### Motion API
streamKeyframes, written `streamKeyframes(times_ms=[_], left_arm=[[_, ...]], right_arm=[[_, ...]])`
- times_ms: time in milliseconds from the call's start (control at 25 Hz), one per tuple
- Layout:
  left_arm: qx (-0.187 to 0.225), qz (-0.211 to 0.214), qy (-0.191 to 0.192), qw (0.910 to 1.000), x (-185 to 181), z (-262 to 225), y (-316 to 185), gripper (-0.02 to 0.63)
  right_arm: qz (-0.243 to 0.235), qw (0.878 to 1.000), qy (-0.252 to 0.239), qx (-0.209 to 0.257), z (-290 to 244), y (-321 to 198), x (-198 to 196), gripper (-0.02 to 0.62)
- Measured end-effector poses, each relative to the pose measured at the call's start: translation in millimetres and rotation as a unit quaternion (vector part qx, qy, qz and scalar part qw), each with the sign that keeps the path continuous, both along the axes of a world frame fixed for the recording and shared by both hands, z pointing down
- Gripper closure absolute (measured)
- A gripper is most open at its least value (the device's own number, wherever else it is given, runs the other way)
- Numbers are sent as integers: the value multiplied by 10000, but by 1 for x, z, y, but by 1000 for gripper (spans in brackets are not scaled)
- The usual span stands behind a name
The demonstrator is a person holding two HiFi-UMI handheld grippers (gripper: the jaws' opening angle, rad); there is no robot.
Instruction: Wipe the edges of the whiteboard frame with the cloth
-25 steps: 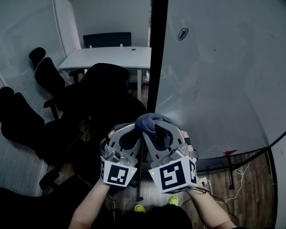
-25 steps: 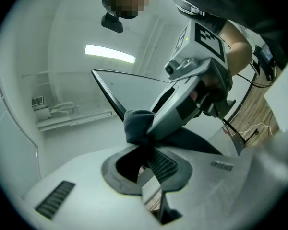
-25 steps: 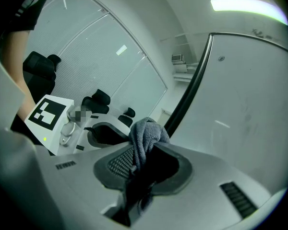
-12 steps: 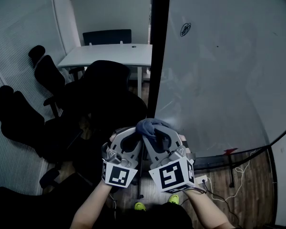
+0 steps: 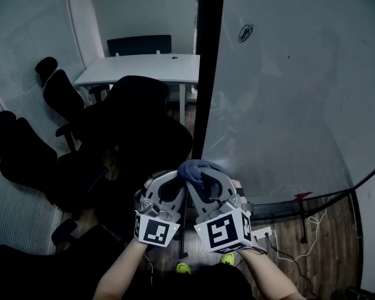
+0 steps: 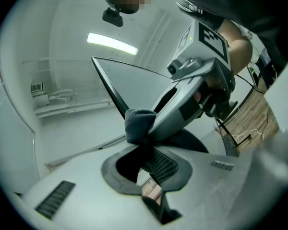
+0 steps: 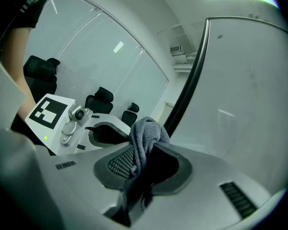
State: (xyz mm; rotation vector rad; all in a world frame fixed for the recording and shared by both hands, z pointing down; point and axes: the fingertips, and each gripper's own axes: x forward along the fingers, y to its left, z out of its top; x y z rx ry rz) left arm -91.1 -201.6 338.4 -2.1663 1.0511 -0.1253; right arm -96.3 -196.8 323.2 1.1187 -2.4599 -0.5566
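A grey-blue cloth [image 5: 197,168] is bunched between the tips of both grippers, low in the head view and in front of the whiteboard's black left frame edge [image 5: 205,80]. My right gripper [image 5: 204,176] is shut on the cloth [image 7: 144,134], which hangs down between its jaws. My left gripper [image 5: 180,178] meets it tip to tip, and its nearly closed jaws pinch the cloth's [image 6: 136,124] other end. The whiteboard [image 5: 294,86] fills the right half of the view. The cloth is not touching the frame.
Several black office chairs [image 5: 134,124] crowd the left side, in front of a white table [image 5: 144,67]. A frosted glass wall [image 5: 25,49] runs along the far left. Cables and a socket strip [image 5: 262,234] lie on the wooden floor under the board's lower frame [image 5: 312,199].
The two grippers, still joined on the cloth, sit slightly lower and nearer in the view. Neither grip has changed.
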Motion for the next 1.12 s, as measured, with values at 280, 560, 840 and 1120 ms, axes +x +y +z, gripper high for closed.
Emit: streamKeyframes(times_ms=[280,560,840,1120], left_arm=[[-82,12,32,10000,-1,8,0,574],[-96,16,50,9999,0,8,-1,574],[-210,-9,93,9997,-2,13,0,574],[-206,5,98,9997,-1,12,0,574]], right_arm=[[-32,10000,-41,-61,8,0,-1,505],[-22,10000,-50,-9,9,0,0,505],[-41,9998,-180,-113,12,0,-1,505],[-36,9998,-182,-113,13,0,0,505]])
